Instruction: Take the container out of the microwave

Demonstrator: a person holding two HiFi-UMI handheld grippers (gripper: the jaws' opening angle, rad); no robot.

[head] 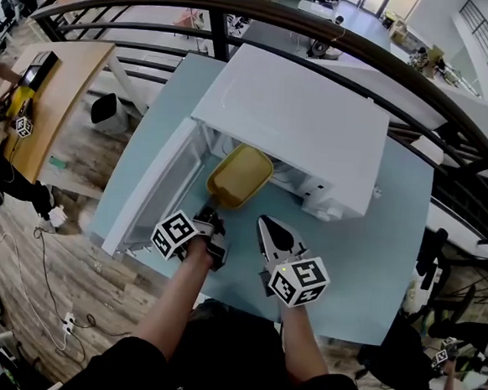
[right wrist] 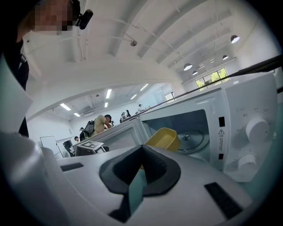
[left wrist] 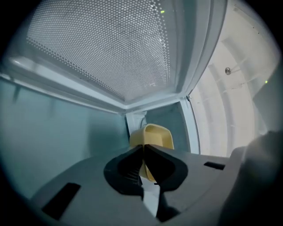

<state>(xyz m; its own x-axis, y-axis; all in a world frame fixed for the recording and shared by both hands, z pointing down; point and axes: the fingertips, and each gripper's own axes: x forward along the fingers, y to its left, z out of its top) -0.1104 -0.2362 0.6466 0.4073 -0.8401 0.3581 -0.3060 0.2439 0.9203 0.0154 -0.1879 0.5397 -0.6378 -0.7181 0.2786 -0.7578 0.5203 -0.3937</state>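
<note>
Half out of the white microwave (head: 300,123) mouth at 12 o'clock: yellow container (head: 240,175), near rim pinched by left gripper (head: 213,219) fingers, just beside the open door (head: 157,183) at 9 o'clock. Right gripper (head: 263,225) at 3 o'clock of the left, fingers pressed together on nothing. Mid-withdrawal, by the look of it; next, pull toward 6 o'clock, keep level, clear the sill, set down on the desk (head: 383,243).

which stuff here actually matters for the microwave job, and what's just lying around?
In the job:
- yellow container, clamped in the left tool
- microwave, door open
- teal table under it

Just around:
- right tool, shut on nothing
- wooden desk
- dark bin on the floor
</note>
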